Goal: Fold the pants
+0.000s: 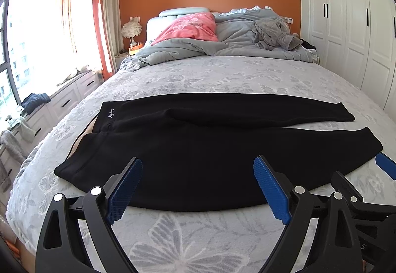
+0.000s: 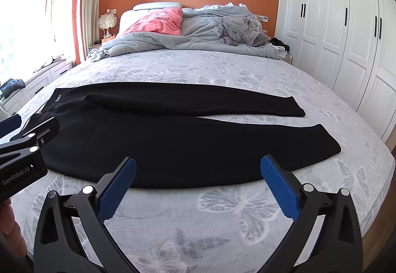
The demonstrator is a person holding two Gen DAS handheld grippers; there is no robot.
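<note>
Black pants lie flat across the bed, waistband at the left with a small white logo, both legs stretched to the right and slightly apart. My left gripper hangs open just above the near edge of the pants, blue pads spread wide, nothing between them. My right gripper is also open over the near leg's edge, holding nothing. The right gripper's blue fingertip shows at the right edge of the left wrist view. The left gripper's black body shows at the left of the right wrist view.
The bed has a grey butterfly-print cover. A crumpled grey duvet, a pink pillow and a grey garment lie at the head. White wardrobes stand to the right. A window and low drawers run along the left.
</note>
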